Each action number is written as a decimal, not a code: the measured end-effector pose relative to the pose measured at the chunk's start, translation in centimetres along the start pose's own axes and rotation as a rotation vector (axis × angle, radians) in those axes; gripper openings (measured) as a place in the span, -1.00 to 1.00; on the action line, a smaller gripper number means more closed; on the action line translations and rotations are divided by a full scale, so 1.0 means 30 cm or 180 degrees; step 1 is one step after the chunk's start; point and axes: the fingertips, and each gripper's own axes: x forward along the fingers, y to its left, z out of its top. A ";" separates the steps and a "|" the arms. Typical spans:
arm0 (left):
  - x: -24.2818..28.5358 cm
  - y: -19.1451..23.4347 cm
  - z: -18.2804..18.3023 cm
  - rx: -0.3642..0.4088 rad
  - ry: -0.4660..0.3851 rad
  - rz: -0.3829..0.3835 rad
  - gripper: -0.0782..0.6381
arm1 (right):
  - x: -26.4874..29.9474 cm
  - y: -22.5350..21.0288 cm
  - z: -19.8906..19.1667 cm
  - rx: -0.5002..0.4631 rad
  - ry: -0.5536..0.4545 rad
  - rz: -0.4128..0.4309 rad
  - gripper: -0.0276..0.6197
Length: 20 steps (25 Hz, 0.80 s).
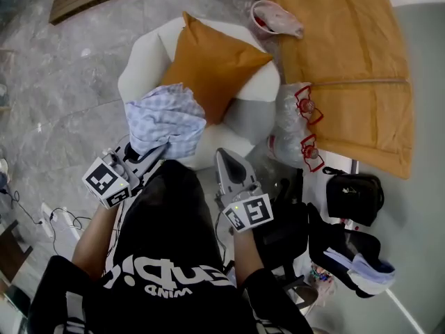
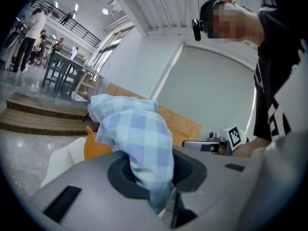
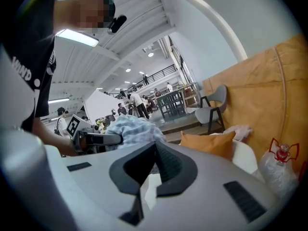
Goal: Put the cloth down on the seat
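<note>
A blue-and-white checked cloth [image 1: 167, 117] hangs bunched over the front left of a white armchair [image 1: 139, 68]. My left gripper [image 1: 161, 150] is shut on its lower edge. In the left gripper view the cloth [image 2: 139, 134] rises out of the jaws of the left gripper [image 2: 149, 172] and hides the fingertips. An orange cushion [image 1: 212, 68] leans on the chair's back. The bare seat [image 1: 243, 120] lies beside it. My right gripper [image 1: 222, 156] hovers at the seat's front edge, right of the cloth. The right gripper [image 3: 155, 150] is shut with nothing between its jaws.
A large tan sheet [image 1: 348, 61] covers something at the right. A clear plastic bag with red items [image 1: 299, 117] stands against the chair's right side. Black bags [image 1: 354, 197] lie at the lower right. A power strip [image 1: 59, 218] is on the marble floor at the left.
</note>
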 end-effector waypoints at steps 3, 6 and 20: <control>0.038 0.034 -0.070 -0.0049 0.0079 -0.0006 -0.55 | 0.025 -0.039 -0.053 0.0042 0.0023 -0.0023 -0.85; 0.077 0.060 -0.134 -0.0092 0.0148 -0.0013 -0.55 | 0.048 -0.073 -0.113 0.0059 0.0083 -0.0014 -0.85; 0.174 0.213 -0.486 -0.0148 0.0380 0.0059 -0.55 | 0.120 -0.148 -0.409 0.0147 0.0244 0.0067 -0.85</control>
